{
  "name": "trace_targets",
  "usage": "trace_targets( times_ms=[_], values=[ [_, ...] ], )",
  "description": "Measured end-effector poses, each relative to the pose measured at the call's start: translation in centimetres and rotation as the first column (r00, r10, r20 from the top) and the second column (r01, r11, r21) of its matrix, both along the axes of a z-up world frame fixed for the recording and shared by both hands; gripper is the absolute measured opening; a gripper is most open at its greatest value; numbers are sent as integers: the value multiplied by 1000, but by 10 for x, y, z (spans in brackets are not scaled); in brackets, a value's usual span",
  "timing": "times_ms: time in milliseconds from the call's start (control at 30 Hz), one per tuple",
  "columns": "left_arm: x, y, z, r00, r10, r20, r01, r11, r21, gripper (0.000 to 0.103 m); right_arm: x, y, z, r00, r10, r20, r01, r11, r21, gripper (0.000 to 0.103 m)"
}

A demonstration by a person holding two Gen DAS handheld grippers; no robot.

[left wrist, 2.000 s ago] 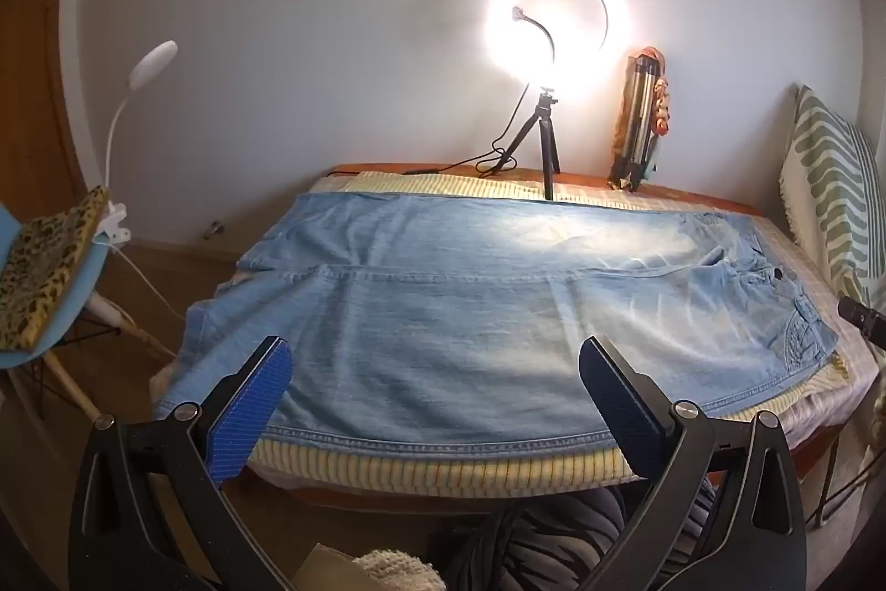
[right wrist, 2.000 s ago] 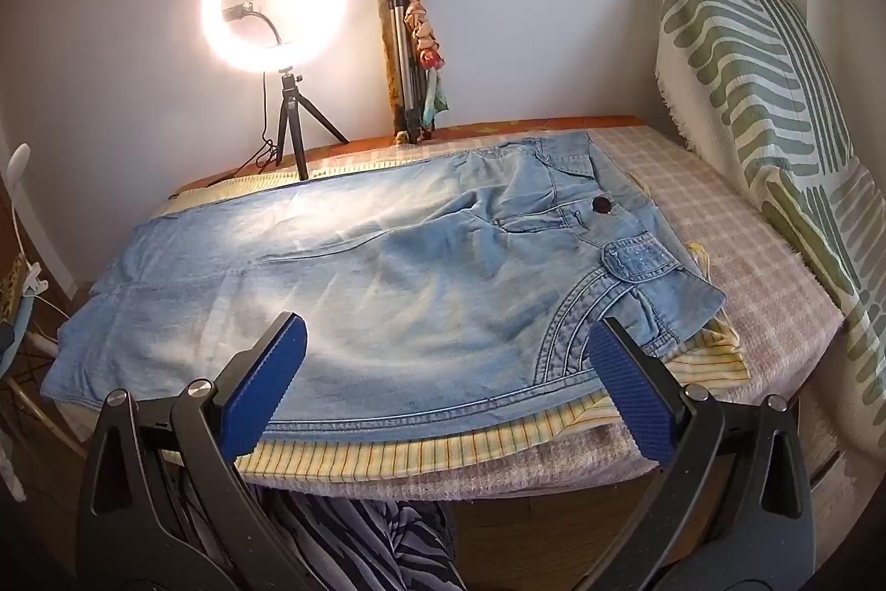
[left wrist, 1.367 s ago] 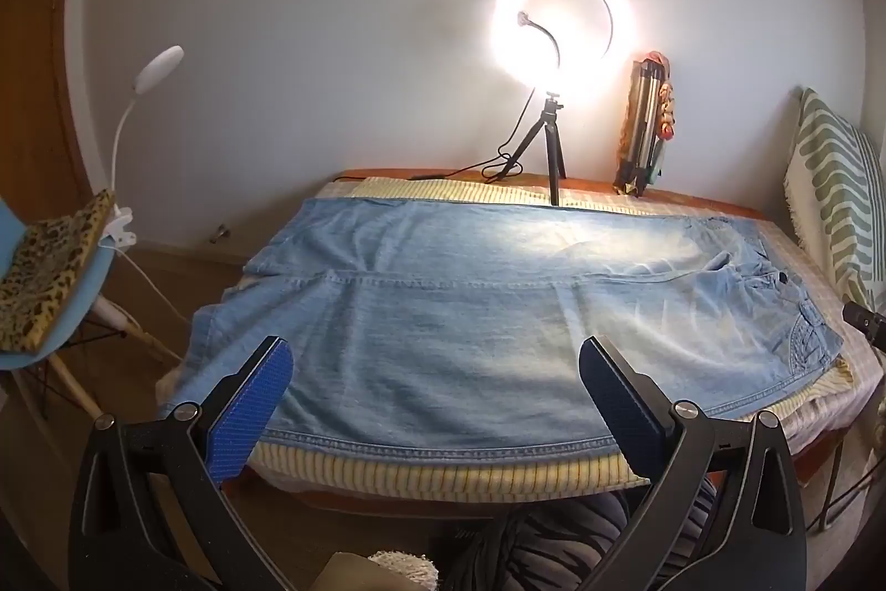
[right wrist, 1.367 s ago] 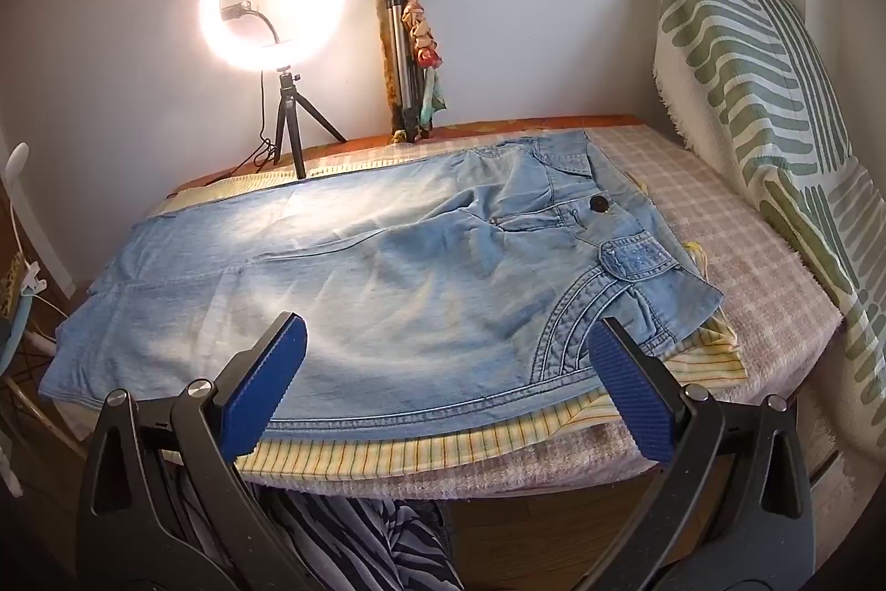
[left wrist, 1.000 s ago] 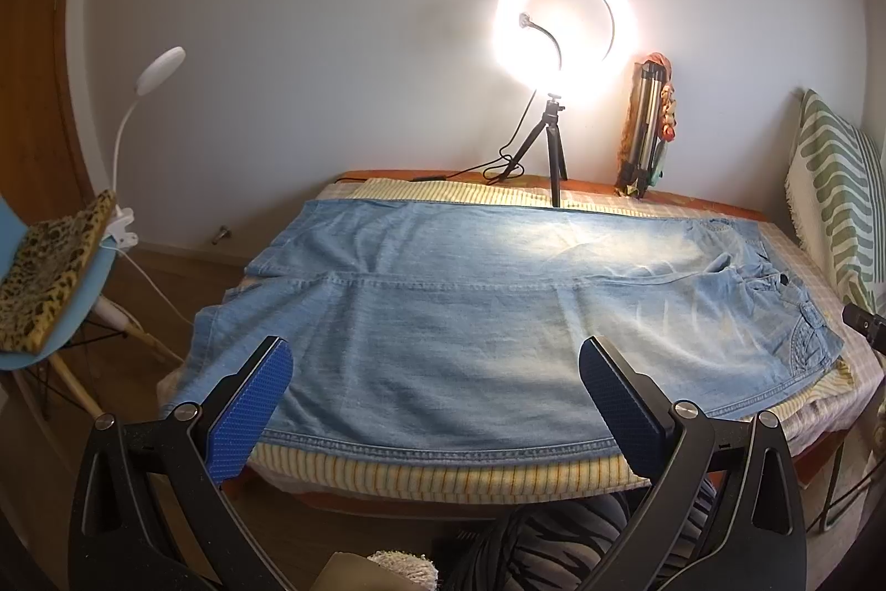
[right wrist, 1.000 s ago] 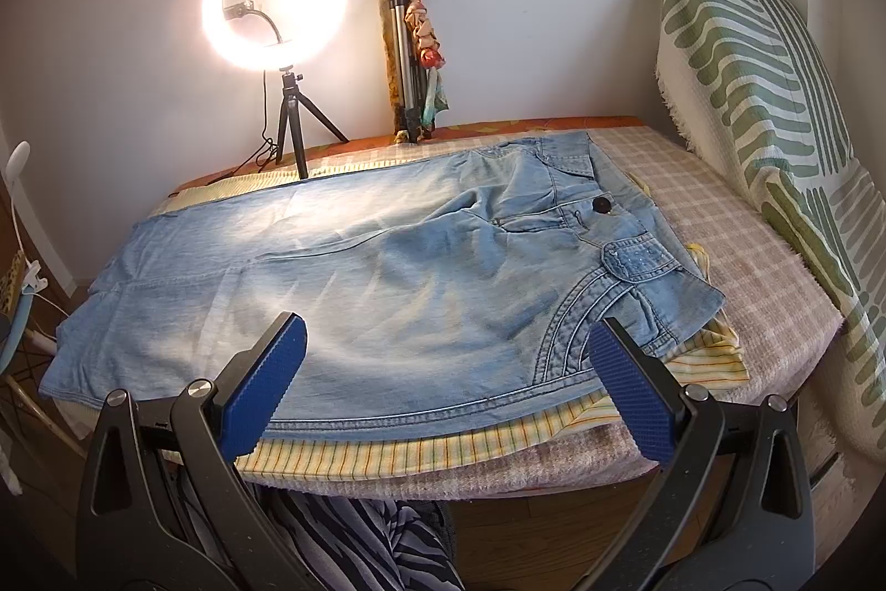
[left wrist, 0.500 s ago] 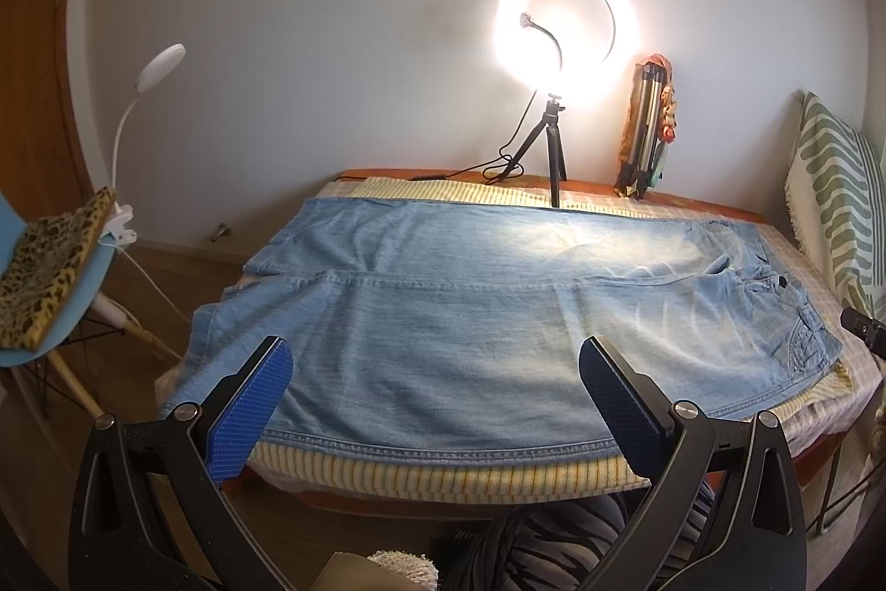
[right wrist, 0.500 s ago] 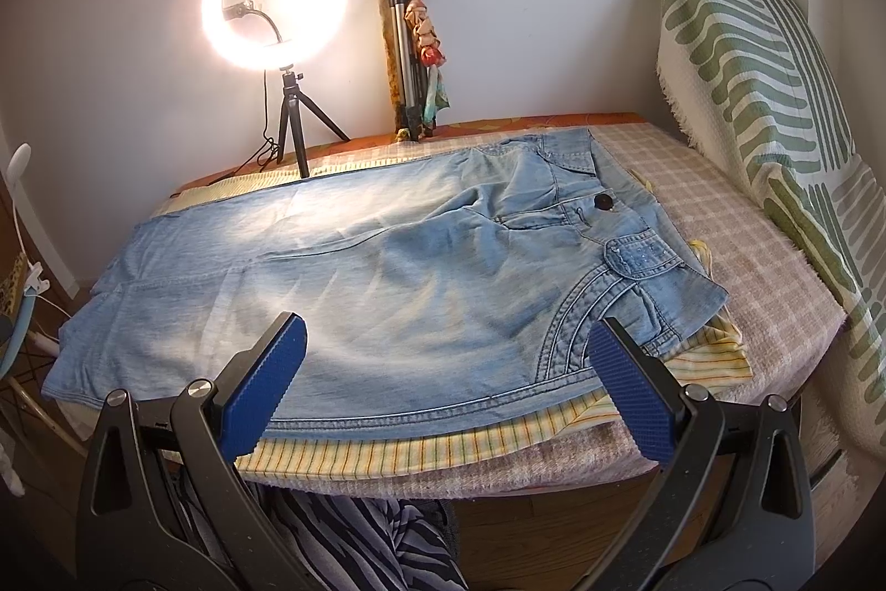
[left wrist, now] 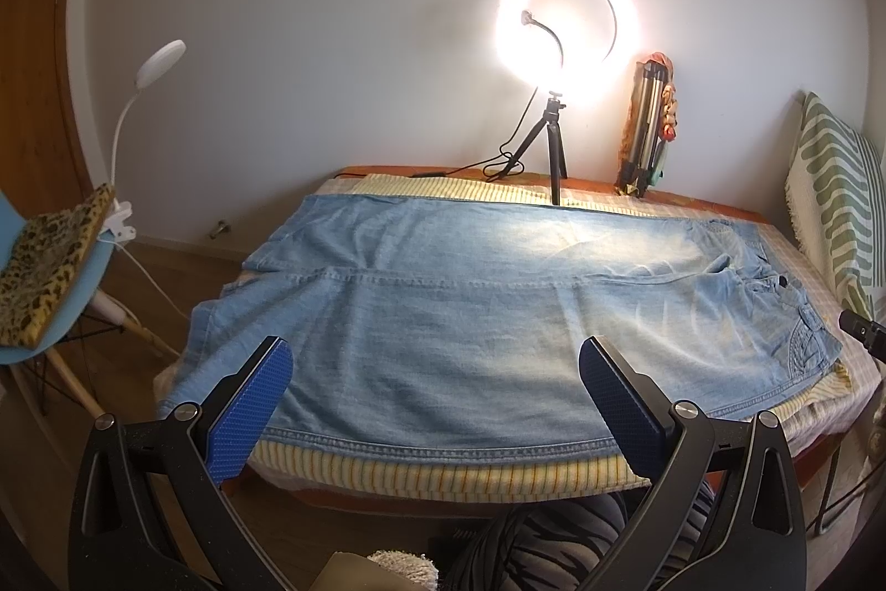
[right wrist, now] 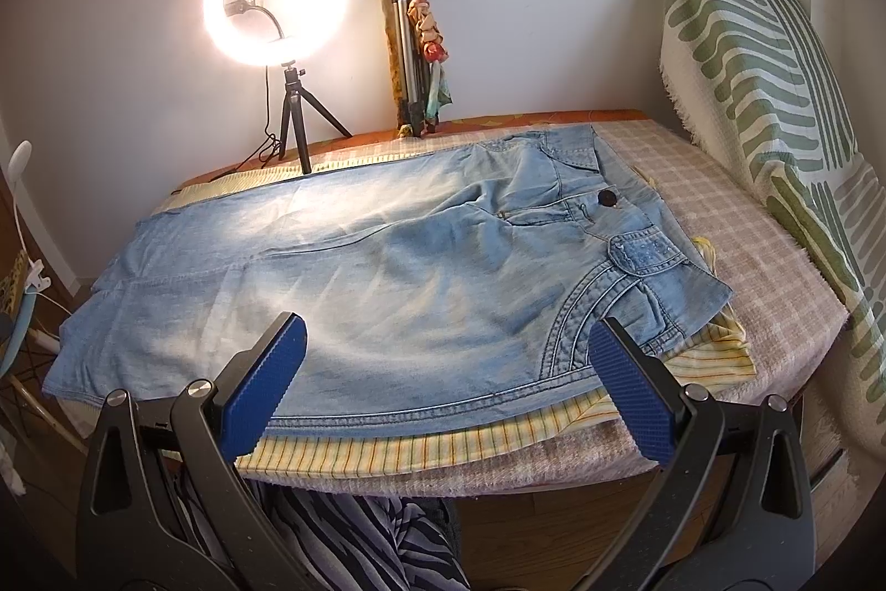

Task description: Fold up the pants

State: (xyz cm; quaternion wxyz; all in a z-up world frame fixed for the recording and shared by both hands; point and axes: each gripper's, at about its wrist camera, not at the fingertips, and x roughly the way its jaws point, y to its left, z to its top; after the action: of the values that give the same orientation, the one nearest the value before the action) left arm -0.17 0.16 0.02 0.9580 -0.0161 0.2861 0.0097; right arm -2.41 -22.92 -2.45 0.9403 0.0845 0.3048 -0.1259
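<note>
1. Ahead of both tongs, the light-blue denim pants (left wrist: 487, 314) lie spread flat on a yellow striped cloth (left wrist: 443, 472) covering the desk (right wrist: 554, 502).
2. Left tongs (left wrist: 437, 397): jaws wide apart, gripping nothing, held clear of the near hem of the pants.
3. Right tongs (right wrist: 448, 380): jaws wide apart, gripping nothing, held clear of the near edge of the pants; the curved pocket stitching lies just beyond the right finger (right wrist: 631, 397).
4. Waistband and dark button (right wrist: 607, 198) lie far right of the right tongs; leg ends lie to the left of the left tongs.
5. Beyond the pants, a lit ring light (left wrist: 567, 29) stands on a small tripod at the far desk edge.
6. To the right of the right tongs, a green-striped pillow (right wrist: 764, 92) leans upright.
</note>
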Motion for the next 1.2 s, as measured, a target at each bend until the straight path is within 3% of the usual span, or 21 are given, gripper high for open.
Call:
trace_targets(
  times_ms=[867,1200],
  values=[
    [8,3,-7,1000,5,-26,-5,1000,-3,103,4,3,-6,1000,6,-10,-6,1000,14,103],
    [22,33,-20,994,78,-78,-81,996,-30,103,12,3,-5,1000,22,-3,-22,999,25,103]
  ],
)
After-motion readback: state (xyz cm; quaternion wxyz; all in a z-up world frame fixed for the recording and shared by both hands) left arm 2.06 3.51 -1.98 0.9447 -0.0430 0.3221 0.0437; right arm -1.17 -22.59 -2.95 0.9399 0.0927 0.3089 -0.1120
